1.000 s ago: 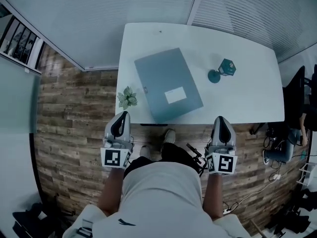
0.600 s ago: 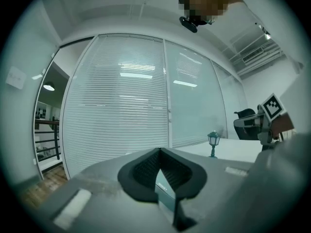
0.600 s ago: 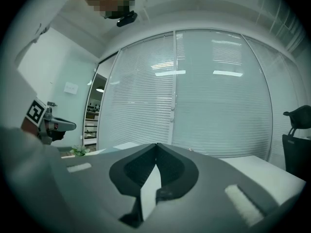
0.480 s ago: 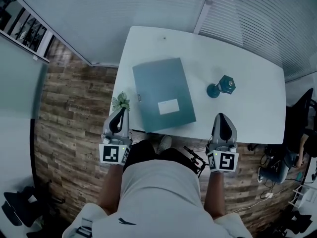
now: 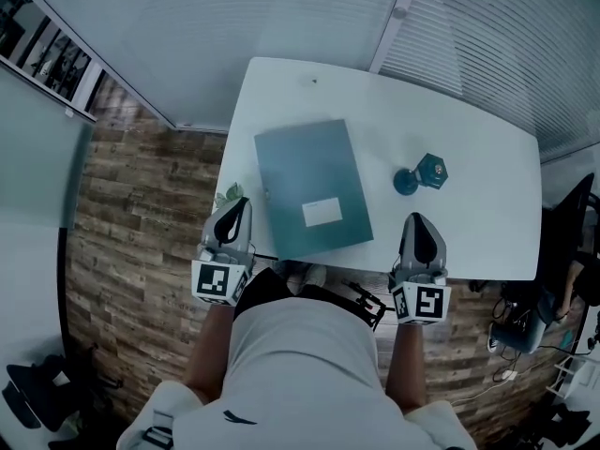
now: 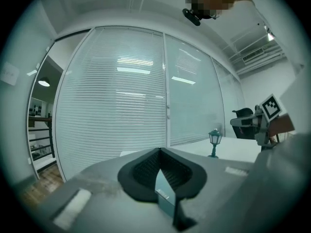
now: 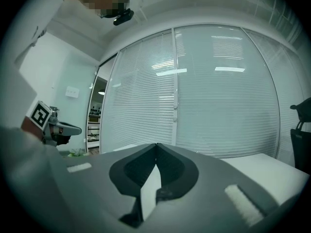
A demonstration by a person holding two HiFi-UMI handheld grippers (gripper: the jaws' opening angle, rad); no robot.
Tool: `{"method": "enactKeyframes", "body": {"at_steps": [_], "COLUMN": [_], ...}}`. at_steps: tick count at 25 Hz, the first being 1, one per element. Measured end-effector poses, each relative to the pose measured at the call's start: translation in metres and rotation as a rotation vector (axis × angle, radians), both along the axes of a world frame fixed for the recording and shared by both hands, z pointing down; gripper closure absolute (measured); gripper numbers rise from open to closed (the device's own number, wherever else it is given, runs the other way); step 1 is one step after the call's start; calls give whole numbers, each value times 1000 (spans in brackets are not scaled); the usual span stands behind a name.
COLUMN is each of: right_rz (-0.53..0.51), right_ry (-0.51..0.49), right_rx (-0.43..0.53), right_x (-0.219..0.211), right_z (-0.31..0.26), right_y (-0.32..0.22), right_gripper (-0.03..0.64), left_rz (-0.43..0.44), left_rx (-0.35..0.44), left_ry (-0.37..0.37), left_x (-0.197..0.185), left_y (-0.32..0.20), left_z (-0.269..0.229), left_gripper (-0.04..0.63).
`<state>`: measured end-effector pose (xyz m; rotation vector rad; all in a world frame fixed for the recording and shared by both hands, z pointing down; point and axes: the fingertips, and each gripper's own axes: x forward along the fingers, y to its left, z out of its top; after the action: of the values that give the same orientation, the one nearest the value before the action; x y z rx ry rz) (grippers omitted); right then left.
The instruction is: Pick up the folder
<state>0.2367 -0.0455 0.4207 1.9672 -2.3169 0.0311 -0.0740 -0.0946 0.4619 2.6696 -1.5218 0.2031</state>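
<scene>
A blue-grey folder (image 5: 312, 187) with a white label (image 5: 322, 212) lies flat on the white table (image 5: 469, 223), its near corner close to the front edge. My left gripper (image 5: 240, 204) is shut and empty, just left of the folder's near left side. My right gripper (image 5: 419, 219) is shut and empty over the table's front part, well to the right of the folder. In the left gripper view the jaws (image 6: 159, 150) meet, and a blue-grey edge shows below them. In the right gripper view the jaws (image 7: 156, 144) are closed too.
A small teal lantern ornament (image 5: 422, 174) stands on the table right of the folder, also seen as the lantern (image 6: 214, 141). A small green plant (image 5: 228, 195) sits at the table's left edge by my left gripper. Blinds and glass walls stand behind the table; chairs and cables are at right.
Both grippers have moved forward from in front of the table to over its near edge. The left one now sits beside the folder. Both jaws stayed shut.
</scene>
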Motion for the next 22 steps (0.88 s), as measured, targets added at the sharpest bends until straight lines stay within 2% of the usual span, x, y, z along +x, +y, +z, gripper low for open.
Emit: {"method": "enactKeyframes", "body": {"at_steps": [6, 9, 10, 14, 16, 20, 22], "right_rz": [-17, -34, -45, -131, -193, -313, -368], "right_ry": [18, 23, 23, 22, 19, -42, -52], "right_rx": [-13, -72, -113, -318, -409, -611, -723], "right_x": [-15, -17, -18, -35, -44, -63, -70], "right_z": [4, 15, 23, 63, 86, 134, 157], "right_y": [-11, -20, -26, -51, -63, -82, -86], "right_gripper": [615, 615, 612, 489, 459, 405, 345], "left_rz": [25, 18, 15, 7, 2, -4, 0], "left_rx": [-15, -19, -18, -15, -17, -21, -24], "left_ry": [-5, 0, 1, -1, -1, 1, 2], "left_x": [0, -3, -5, -16, -20, -26, -26], "left_y": [0, 1, 1, -3, -4, -3, -2], "left_z": [9, 10, 10, 10, 11, 12, 13], "left_gripper": [591, 591, 591, 591, 591, 591, 591]}}
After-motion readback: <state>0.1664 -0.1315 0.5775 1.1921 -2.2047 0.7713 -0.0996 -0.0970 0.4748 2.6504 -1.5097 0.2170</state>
